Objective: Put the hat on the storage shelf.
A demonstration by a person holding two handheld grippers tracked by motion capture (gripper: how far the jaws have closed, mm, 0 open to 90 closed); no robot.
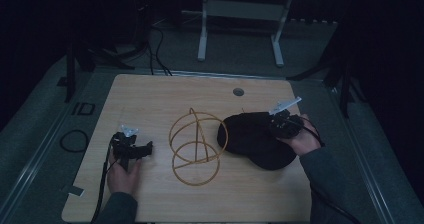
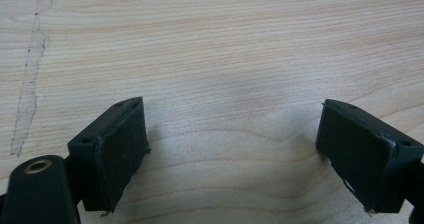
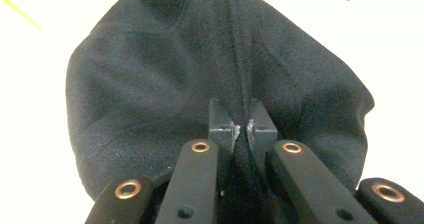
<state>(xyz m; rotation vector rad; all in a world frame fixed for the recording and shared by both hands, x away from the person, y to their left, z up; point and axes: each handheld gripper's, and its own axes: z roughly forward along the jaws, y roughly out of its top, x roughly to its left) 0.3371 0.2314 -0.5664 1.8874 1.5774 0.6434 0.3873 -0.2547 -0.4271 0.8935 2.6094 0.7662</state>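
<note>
Black cloth (image 1: 255, 139), soft, creased, bunched into a fold, just right of the wire frame (image 1: 197, 146). Right gripper (image 3: 242, 121) pinched tight on that fold. Left gripper (image 2: 232, 134) spread wide over bare table (image 1: 150, 94), left of the frame.

Looking along my left gripper (image 2: 232, 149), I see its two black jaws standing wide apart with nothing between them, above bare light wooden table (image 2: 225, 59). A pale scuff mark (image 2: 27, 84) runs down the wood at far left.
</note>
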